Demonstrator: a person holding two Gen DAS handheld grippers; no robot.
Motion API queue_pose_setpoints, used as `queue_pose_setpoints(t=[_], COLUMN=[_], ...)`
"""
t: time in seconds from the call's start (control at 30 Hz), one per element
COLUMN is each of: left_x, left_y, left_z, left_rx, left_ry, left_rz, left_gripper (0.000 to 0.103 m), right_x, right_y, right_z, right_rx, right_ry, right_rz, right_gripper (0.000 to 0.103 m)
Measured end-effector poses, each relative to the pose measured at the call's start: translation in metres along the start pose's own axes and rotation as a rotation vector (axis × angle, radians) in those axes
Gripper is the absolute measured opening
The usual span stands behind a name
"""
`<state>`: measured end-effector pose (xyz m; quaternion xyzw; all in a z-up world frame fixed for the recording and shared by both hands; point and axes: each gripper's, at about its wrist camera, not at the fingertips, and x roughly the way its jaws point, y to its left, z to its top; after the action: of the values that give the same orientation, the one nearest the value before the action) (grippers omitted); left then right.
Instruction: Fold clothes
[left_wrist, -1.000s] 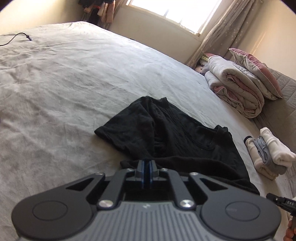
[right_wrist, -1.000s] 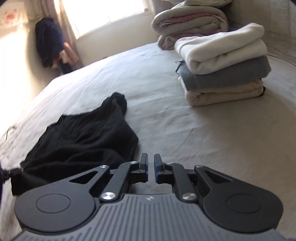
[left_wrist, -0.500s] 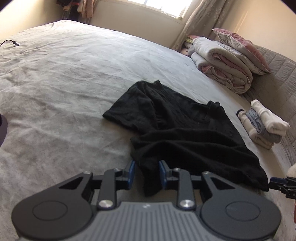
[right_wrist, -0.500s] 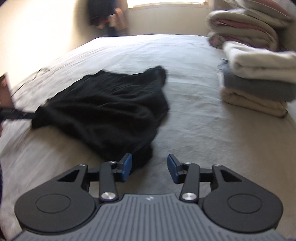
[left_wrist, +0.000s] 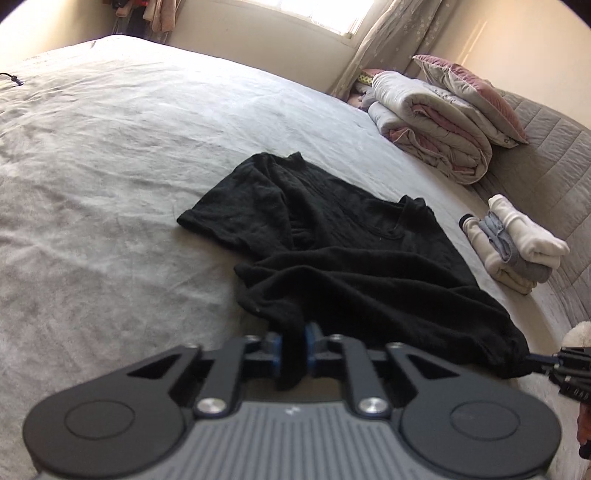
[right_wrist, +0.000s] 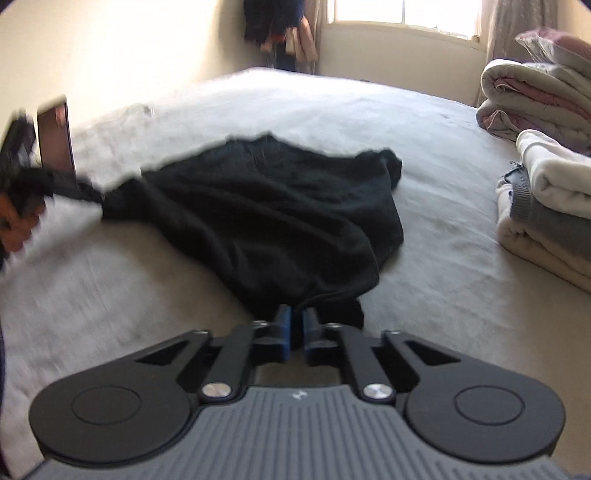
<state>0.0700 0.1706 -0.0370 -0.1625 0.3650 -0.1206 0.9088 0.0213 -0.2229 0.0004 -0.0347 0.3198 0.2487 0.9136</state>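
Note:
A black T-shirt (left_wrist: 351, 258) lies crumpled on the grey bed (left_wrist: 110, 166), collar toward the far side. My left gripper (left_wrist: 294, 347) is closing its jaws, and its blue pads pinch one bottom corner of the shirt. In the right wrist view the same shirt (right_wrist: 266, 206) spreads out ahead, and my right gripper (right_wrist: 295, 328) is closing too, with the other bottom corner caught between its pads. Each gripper shows in the other's view: the right gripper (left_wrist: 546, 360) at the shirt's right corner, the left gripper (right_wrist: 85, 190), blurred, at its left corner.
A stack of folded clothes (left_wrist: 517, 251) sits on the bed to the right of the shirt. Behind it are a rolled quilt (left_wrist: 432, 129) and a pillow (left_wrist: 472, 92) by the headboard. A cable end (left_wrist: 11, 77) lies far left. Clothes (right_wrist: 280, 29) hang beside the window.
Both grippers opened wide at the shirt's hem half a second ago and have now closed on its two bottom corners. The right gripper swung from facing the folded stack toward the shirt.

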Motion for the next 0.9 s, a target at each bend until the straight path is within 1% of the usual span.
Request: queue_pose_setpoints(t=[0.13, 0.23, 0.37, 0.43, 0.57, 0.63, 0.73, 0.87, 0.9], left_x=[-0.005, -0.005, 0.003, 0.010, 0.022, 0.025, 0.026, 0.022, 0.022], left_y=[0.001, 0.004, 0.012, 0.017, 0.025, 0.026, 0.027, 0.031, 0.032], left_z=[0.006, 0.012, 0.017, 0.017, 0.016, 0.016, 0.017, 0.018, 0.018], left_rx=[-0.011, -0.036, -0.087, -0.116, -0.170, -0.177, -0.180, -0.200, -0.203], left_ry=[-0.048, -0.073, -0.074, -0.063, -0.044, -0.039, -0.029, -0.012, -0.006], left_rz=[-0.014, -0.027, -0.025, -0.011, -0.004, -0.008, -0.017, -0.034, -0.039], left_gripper=[0.005, 0.005, 0.005, 0.005, 0.005, 0.005, 0.007, 0.012, 0.012], right_x=[-0.007, -0.004, 0.011, 0.023, 0.047, 0.056, 0.051, 0.037, 0.034], right_y=[-0.023, -0.041, -0.055, -0.058, -0.065, -0.068, -0.066, -0.062, -0.061], right_z=[0.015, 0.021, 0.023, 0.020, 0.004, -0.005, -0.008, -0.004, -0.004], right_rx=[0.172, 0.298, 0.394, 0.412, 0.438, 0.455, 0.466, 0.469, 0.475], right_ry=[-0.116, -0.176, -0.201, -0.187, -0.118, -0.083, -0.079, -0.056, -0.051], right_rz=[0.007, -0.011, -0.055, -0.085, -0.155, -0.162, -0.153, -0.126, -0.118], right_gripper=[0.003, 0.003, 0.003, 0.003, 0.003, 0.003, 0.012, 0.015, 0.022])
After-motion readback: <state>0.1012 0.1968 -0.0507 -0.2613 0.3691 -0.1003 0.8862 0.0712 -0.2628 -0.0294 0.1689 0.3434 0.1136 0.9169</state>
